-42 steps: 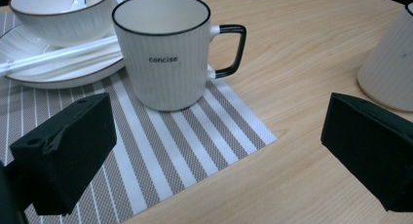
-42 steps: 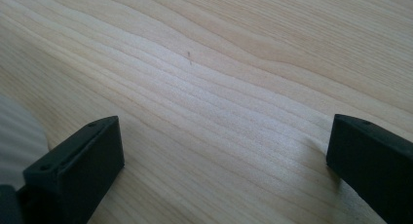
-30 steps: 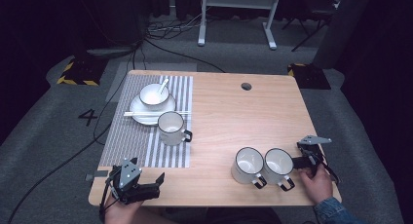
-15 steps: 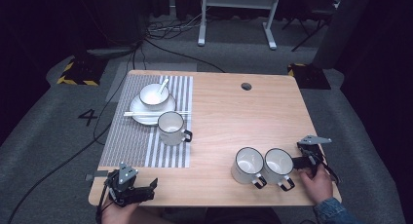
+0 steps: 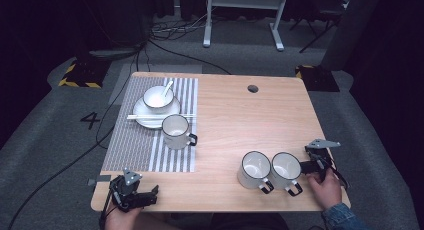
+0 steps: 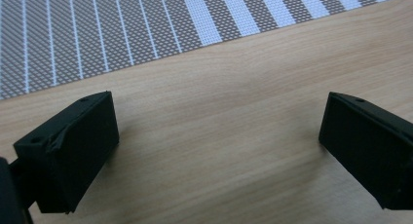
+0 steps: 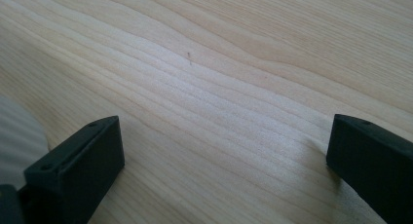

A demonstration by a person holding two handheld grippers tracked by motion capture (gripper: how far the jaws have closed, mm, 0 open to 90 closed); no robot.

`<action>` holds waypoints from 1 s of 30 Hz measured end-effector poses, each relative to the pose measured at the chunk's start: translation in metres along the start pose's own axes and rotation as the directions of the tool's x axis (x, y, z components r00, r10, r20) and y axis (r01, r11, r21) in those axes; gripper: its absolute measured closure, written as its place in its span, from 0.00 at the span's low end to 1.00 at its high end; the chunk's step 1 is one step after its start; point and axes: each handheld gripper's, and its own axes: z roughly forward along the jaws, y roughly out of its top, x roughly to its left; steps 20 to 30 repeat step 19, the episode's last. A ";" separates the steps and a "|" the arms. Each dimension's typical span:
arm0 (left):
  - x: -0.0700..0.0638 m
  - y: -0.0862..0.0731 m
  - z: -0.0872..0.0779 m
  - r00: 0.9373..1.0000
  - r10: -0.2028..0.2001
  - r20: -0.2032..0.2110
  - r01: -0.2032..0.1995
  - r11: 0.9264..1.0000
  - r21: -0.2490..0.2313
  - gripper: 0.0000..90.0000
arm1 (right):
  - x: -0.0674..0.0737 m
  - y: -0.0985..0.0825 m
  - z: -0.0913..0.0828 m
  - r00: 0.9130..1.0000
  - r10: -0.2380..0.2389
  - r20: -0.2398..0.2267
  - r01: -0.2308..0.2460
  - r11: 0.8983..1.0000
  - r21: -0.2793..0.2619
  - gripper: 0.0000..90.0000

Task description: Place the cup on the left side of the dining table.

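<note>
Two white mugs stand side by side at the table's near right, one (image 5: 254,169) left of the other (image 5: 285,170). My right gripper (image 5: 306,165) sits just right of them, low over the wood, jaws open and empty (image 7: 224,151). A white curve of a mug (image 7: 14,136) shows at the left edge of the right gripper view. My left gripper (image 5: 147,195) rests at the near left corner, open and empty over bare wood (image 6: 219,136), just short of the striped placemat (image 6: 122,29).
On the placemat (image 5: 145,145) stand a third white mug (image 5: 176,131), a plate (image 5: 145,121) with chopsticks (image 5: 150,117) across it, and a bowl (image 5: 158,97) holding a spoon. A cable hole (image 5: 253,88) lies at the far edge. The table's near edge is close to both hands.
My left gripper has sunk a little toward the table's near left corner. The right gripper and the mugs have stayed put.
</note>
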 end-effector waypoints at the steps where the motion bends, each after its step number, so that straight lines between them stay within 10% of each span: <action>1: 0.000 -0.001 0.001 1.000 -0.001 -0.007 0.001 1.000 -0.019 0.00 | 0.000 0.000 0.000 1.000 0.000 0.000 0.000 1.000 0.000 0.00; 7: -0.002 -0.012 0.008 1.000 0.008 0.004 -0.008 0.988 -0.155 0.00 | 0.000 0.000 0.000 1.000 0.000 0.000 0.000 1.000 0.000 0.00; 30: -0.005 -0.020 0.010 0.998 0.046 0.033 -0.038 0.976 -0.215 0.00 | 0.000 0.000 0.000 1.000 0.000 0.000 0.000 1.000 0.000 0.00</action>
